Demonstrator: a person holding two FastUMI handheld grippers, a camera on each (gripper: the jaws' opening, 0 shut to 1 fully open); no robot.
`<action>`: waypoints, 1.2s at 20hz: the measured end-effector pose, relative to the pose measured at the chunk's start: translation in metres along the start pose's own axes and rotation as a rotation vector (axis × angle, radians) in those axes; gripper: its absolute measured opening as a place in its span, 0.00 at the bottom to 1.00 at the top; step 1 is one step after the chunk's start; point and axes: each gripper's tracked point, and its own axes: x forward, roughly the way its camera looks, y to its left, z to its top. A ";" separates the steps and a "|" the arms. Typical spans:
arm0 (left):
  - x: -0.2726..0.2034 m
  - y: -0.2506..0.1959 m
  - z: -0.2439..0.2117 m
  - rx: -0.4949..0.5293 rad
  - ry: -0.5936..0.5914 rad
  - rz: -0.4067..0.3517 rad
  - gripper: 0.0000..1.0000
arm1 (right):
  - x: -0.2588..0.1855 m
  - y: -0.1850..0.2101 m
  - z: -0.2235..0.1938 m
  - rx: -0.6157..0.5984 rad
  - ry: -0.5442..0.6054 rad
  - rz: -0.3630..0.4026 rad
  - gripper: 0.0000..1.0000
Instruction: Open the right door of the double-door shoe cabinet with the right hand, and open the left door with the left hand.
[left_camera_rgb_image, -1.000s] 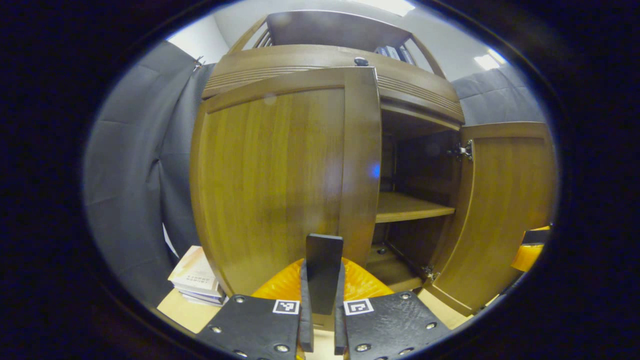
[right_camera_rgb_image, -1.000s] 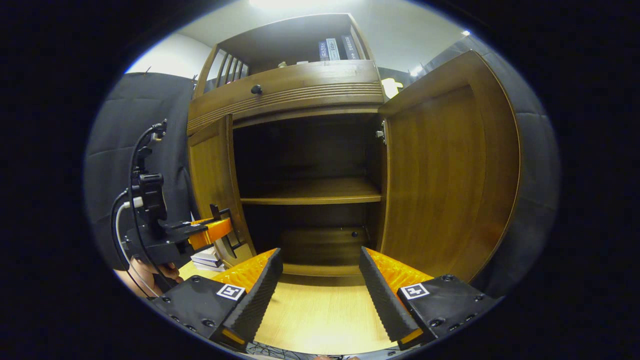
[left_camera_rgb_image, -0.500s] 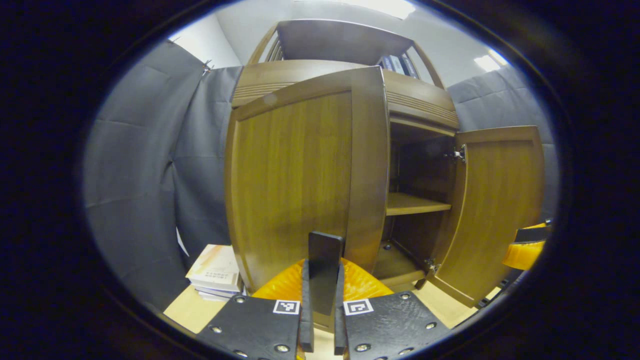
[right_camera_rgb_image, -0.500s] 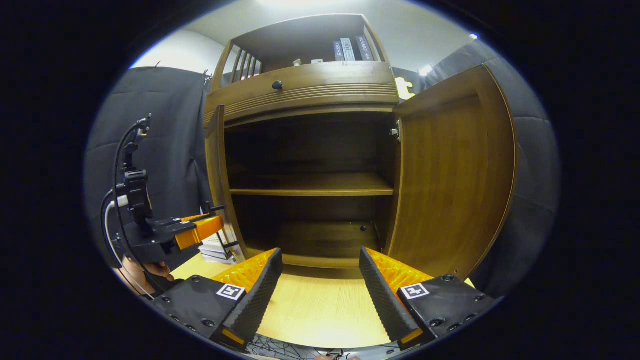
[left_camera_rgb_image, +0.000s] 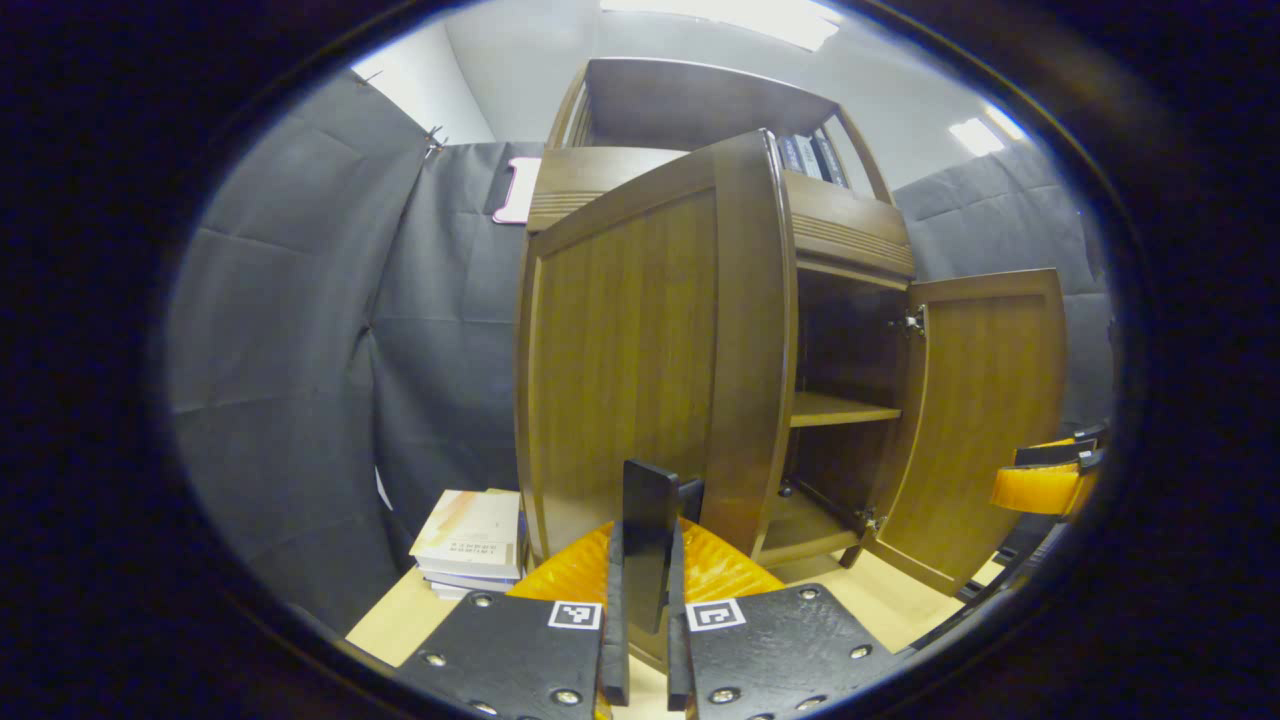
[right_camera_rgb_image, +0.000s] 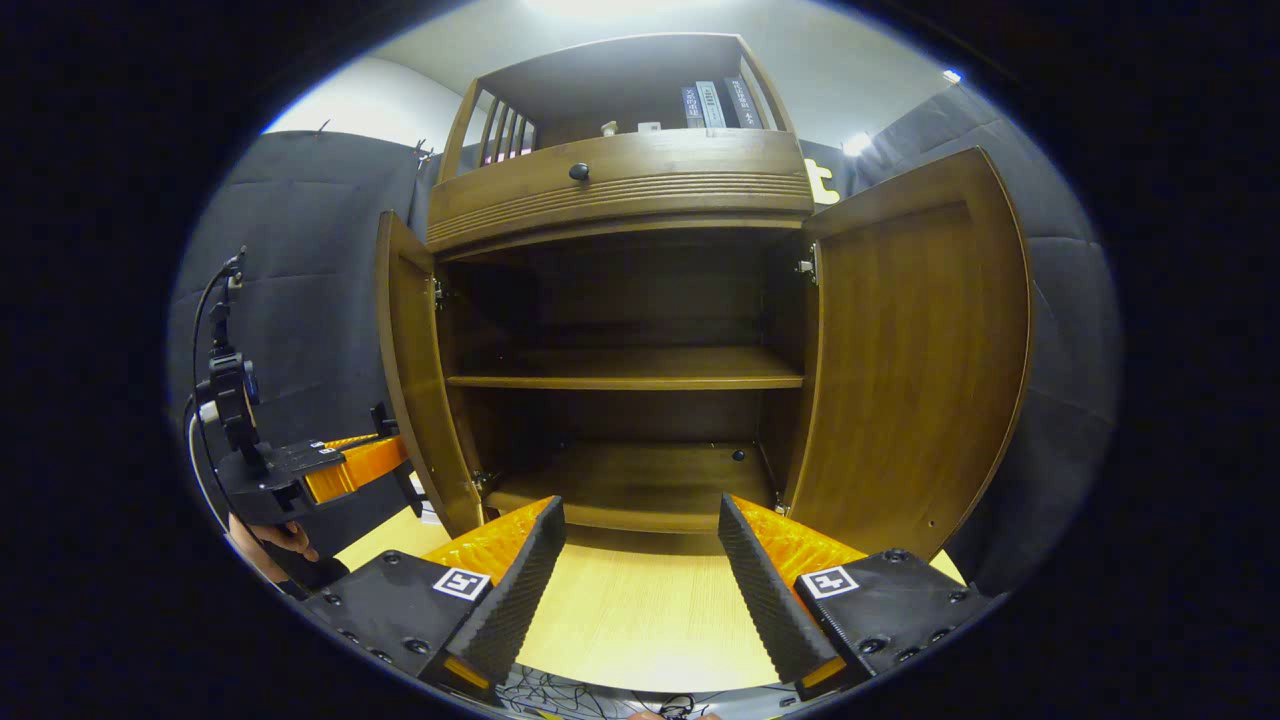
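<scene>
Jaws of left gripper are closed on a dark handle, apparently the left door's, frame centre. Right gripper jaws are held wide apart w/ nothing between, bottom centre; right door is seen swung open, frame right.

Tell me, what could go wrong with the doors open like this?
The left hand-held gripper is clamped on the left door's handle; pulling further might swing that door into the stack of books lying beside the cabinet. The right door stands wide open near the right hand-held gripper, which could bump it.
</scene>
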 end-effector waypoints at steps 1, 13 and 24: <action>-0.002 0.005 0.001 -0.012 -0.003 -0.008 0.19 | 0.000 0.002 0.000 -0.003 -0.002 0.003 0.93; -0.022 0.119 0.008 -0.011 -0.054 -0.048 0.16 | -0.002 0.017 0.013 -0.041 -0.013 -0.013 0.93; -0.034 0.170 0.008 0.016 -0.055 -0.086 0.13 | -0.029 -0.023 0.025 -0.072 -0.005 -0.136 0.95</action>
